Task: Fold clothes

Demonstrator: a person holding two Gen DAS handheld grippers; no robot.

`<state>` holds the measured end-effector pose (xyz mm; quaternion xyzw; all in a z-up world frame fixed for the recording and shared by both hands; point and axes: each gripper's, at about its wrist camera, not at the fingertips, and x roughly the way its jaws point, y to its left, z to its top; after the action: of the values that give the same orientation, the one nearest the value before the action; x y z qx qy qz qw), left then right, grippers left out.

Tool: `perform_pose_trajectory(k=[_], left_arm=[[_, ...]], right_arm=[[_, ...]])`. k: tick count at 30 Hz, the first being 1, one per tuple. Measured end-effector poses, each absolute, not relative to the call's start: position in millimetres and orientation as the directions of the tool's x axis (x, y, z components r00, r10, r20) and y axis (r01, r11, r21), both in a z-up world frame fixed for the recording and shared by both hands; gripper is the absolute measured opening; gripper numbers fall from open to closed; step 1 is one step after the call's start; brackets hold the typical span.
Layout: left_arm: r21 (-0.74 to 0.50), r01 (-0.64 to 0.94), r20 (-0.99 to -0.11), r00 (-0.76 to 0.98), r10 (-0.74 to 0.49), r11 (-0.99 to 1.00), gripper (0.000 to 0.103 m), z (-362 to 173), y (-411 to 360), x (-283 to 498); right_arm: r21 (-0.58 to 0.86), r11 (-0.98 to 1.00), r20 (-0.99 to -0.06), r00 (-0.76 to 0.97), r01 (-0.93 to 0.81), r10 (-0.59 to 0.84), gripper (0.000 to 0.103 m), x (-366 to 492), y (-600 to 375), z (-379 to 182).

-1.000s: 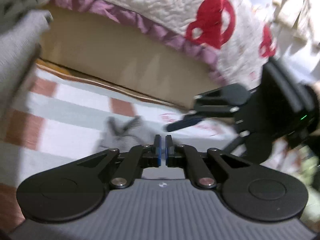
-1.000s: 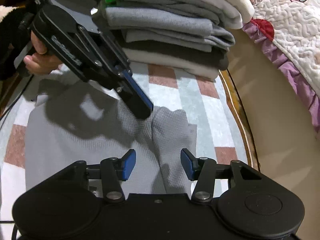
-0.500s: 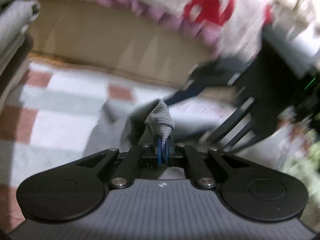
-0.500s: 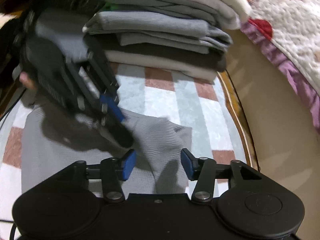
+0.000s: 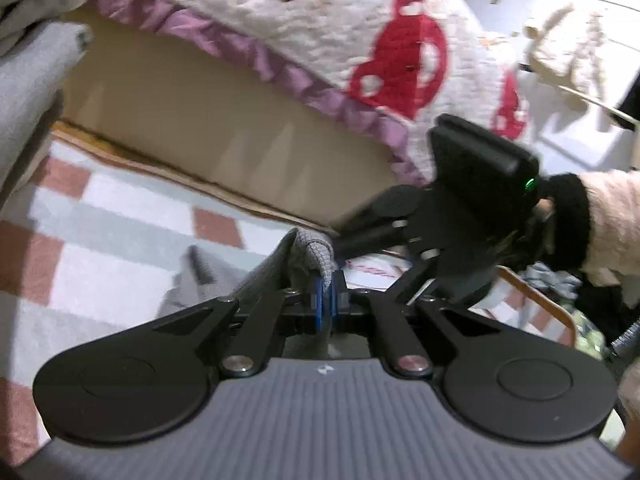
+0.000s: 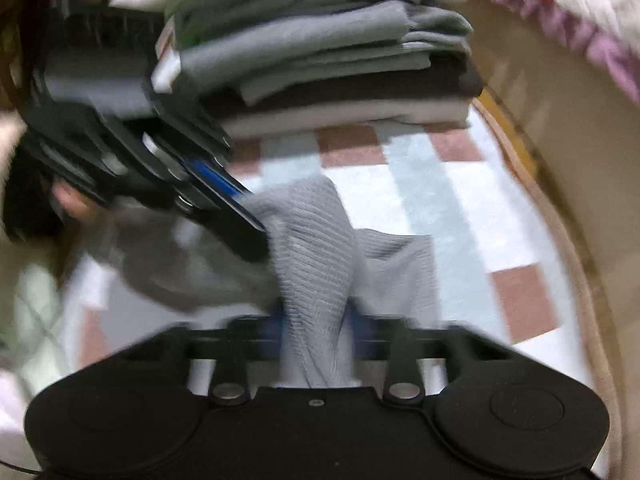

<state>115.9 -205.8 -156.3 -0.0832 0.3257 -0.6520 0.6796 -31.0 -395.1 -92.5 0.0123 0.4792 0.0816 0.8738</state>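
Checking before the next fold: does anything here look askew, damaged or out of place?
Nothing damaged. The grey garment is bunched into a ridge rather than lying flat, pinched by the left gripper while the right gripper closes on it. The folded stack behind leans slightly, its edges uneven.

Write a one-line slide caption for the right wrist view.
Right gripper closing on grey ribbed garment; left gripper pinches its other end.

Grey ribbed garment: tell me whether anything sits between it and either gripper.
Nothing does. The left gripper is shut on a bunched corner of the grey ribbed garment, and the right gripper is closing with a fold of it between its fingers.
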Motion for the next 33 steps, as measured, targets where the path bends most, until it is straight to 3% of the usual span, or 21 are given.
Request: perform_pose_trajectory(k=[3, 4, 5, 6, 12, 15, 17, 19, 21, 22, 23, 24, 27, 28, 29, 33], left_arm=[[-0.496, 0.807, -0.465, 0.062, -0.883, 0.319, 0.004, -168.5, -212.4, 125.3], [-0.466, 0.803, -0.514, 0.095, -0.853, 0.371, 0.004, -173.1, -214.7, 126.9], [-0.433, 0.798, -0.560, 0.126, -0.819, 0.419, 0.004, -177.8, -217.1, 128.4], [-0.412, 0.793, -0.589, 0.144, -0.795, 0.449, 0.004, -181.5, -218.0, 129.4], [-0.439, 0.770, -0.562, 0.168, -0.810, 0.464, 0.005, -175.6, -213.6, 135.3], [-0.472, 0.775, -0.522, 0.138, -0.842, 0.419, 0.016, -169.8, -213.8, 136.5], [-0.485, 0.781, -0.501, 0.121, -0.857, 0.393, 0.036, -167.3, -219.6, 135.3], [-0.490, 0.789, -0.497, 0.096, -0.863, 0.370, 0.048, -166.1, -228.6, 133.9], [-0.507, 0.776, -0.506, 0.084, -0.859, 0.374, 0.048, -169.3, -240.3, 135.9], [-0.514, 0.776, -0.500, 0.076, -0.863, 0.367, 0.045, -171.5, -244.3, 135.4], [-0.520, 0.777, -0.490, 0.068, -0.869, 0.354, 0.018, -173.8, -247.6, 134.3], [-0.501, 0.794, -0.496, 0.065, -0.866, 0.346, 0.002, -176.3, -252.6, 130.8], [-0.374, 0.839, -0.547, 0.146, -0.825, 0.396, 0.001, -173.7, -263.6, 114.9], [-0.366, 0.834, -0.550, 0.163, -0.819, 0.412, 0.001, -171.1, -263.7, 113.3], [-0.371, 0.826, -0.544, 0.176, -0.820, 0.424, 0.001, -168.2, -261.9, 113.8], [-0.237, 0.855, -0.553, 0.272, -0.788, 0.462, 0.001, -162.4, -261.9, 108.3]], right_arm=[[0.066, 0.995, -0.829, 0.550, -0.081, 0.099, 0.013, -34.3, -401.3, -95.2], [0.038, 0.998, -0.830, 0.554, -0.048, 0.058, 0.021, -36.0, -404.7, -96.7], [0.004, 1.000, -0.829, 0.559, -0.008, 0.008, 0.037, -38.6, -408.8, -98.0], [-0.012, 0.999, -0.818, 0.574, 0.030, -0.027, 0.046, -44.5, -415.2, -97.4], [-0.018, 0.957, -0.784, 0.591, 0.289, -0.192, 0.049, -117.6, -460.4, -92.9], [0.023, 0.946, -0.804, 0.568, 0.323, -0.174, 0.049, -151.1, -468.1, -97.2], [0.025, 0.950, -0.815, 0.557, 0.310, -0.160, 0.049, -159.4, -464.5, -102.4], [0.022, 0.957, -0.825, 0.546, 0.289, -0.146, 0.049, -164.6, -459.1, -108.1], [0.019, 0.963, -0.834, 0.535, 0.268, -0.132, 0.050, -169.8, -453.7, -113.8], [0.021, 0.965, -0.838, 0.531, 0.260, -0.125, 0.050, -168.5, -452.5, -116.3], [0.033, 0.966, -0.837, 0.535, 0.258, -0.114, 0.051, -166.1, -452.1, -119.1], [0.050, 0.965, -0.833, 0.544, 0.258, -0.102, 0.053, -164.1, -451.9, -122.1], [0.262, 0.908, -0.788, 0.616, 0.326, 0.006, 0.050, -157.4, -461.6, -142.2], [0.289, 0.892, -0.774, 0.634, 0.347, 0.004, 0.041, -156.9, -461.1, -146.6], [0.280, 0.889, -0.765, 0.643, 0.363, -0.021, 0.024, -156.9, -457.9, -148.9], [0.289, 0.849, -0.707, 0.696, 0.442, -0.122, 0.015, -169.8, -450.8, -144.0]])
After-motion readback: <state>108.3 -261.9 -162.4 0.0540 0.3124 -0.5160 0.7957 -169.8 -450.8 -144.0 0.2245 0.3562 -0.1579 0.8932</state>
